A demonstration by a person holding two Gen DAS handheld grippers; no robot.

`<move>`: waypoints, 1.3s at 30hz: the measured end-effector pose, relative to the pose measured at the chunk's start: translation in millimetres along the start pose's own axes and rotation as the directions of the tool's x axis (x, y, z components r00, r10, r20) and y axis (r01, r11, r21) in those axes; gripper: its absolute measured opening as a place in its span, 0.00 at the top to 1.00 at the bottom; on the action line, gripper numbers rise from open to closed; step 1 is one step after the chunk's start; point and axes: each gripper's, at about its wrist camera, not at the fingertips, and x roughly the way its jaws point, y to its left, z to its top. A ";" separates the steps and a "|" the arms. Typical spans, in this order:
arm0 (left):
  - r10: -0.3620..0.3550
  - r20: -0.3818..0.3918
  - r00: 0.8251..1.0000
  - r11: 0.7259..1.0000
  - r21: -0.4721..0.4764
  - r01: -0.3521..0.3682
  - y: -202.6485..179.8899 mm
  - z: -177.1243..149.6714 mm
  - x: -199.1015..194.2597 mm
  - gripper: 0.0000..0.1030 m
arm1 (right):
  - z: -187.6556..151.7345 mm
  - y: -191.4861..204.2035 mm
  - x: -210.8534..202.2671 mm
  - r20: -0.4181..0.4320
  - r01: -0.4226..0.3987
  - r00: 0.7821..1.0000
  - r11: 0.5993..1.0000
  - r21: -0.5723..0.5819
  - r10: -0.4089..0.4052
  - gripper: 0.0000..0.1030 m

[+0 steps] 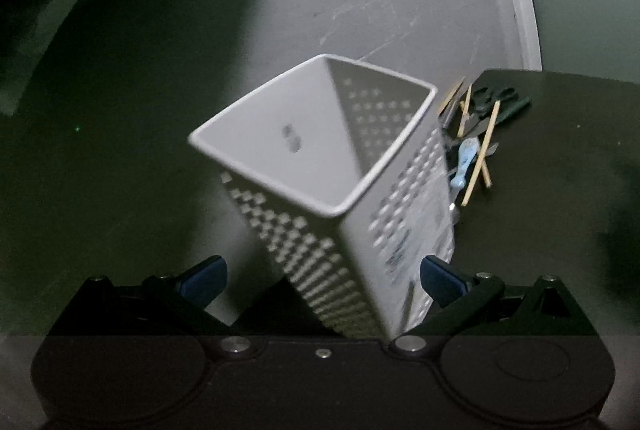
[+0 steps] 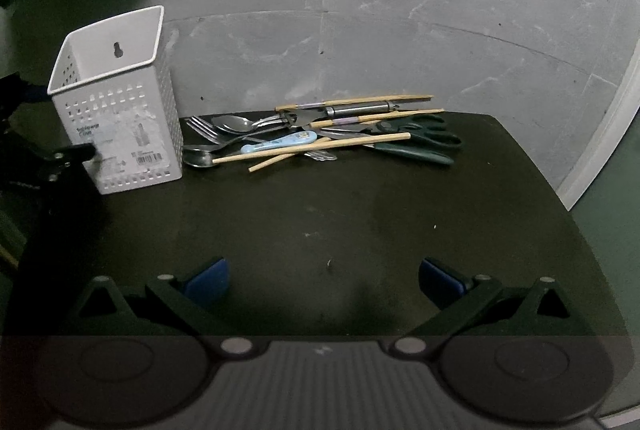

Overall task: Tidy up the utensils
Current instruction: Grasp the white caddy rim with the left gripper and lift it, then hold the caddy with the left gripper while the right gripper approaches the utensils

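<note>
The white perforated plastic utensil caddy is standing on the dark table, just left of the piled cutlery and wooden chopsticks. The left gripper is straddling it, jaws spread wide; the right gripper is hovering, jaws gaping, empty.

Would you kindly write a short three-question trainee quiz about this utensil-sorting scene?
1. True or false: the white holder already contains utensils.
2. Which item lies farthest from the holder: A) spoon, B) scissors, C) blue-handled utensil?
3. Fill in: the right gripper is ____ and holds nothing.

Key: 1. False; its inside looks empty. 2. B. 3. open.
</note>
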 end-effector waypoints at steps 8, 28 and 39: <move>0.012 0.056 0.998 1.000 0.025 -0.014 -4.9 7.6 22.9 0.01 | -3.9 -2.6 -3.6 -0.011 0.033 0.999 0.999 -0.021 -0.033 0.00; -0.005 0.067 0.998 0.989 -0.148 0.015 -12.5 5.9 2.2 0.16 | -6.0 0.1 -19.9 0.025 0.001 1.000 1.000 -0.018 0.000 0.00; 0.109 -0.010 0.994 0.935 -0.339 -0.106 -31.8 12.4 -13.3 0.01 | 35.5 -7.4 23.3 0.058 -0.099 0.992 0.984 -0.147 0.108 0.00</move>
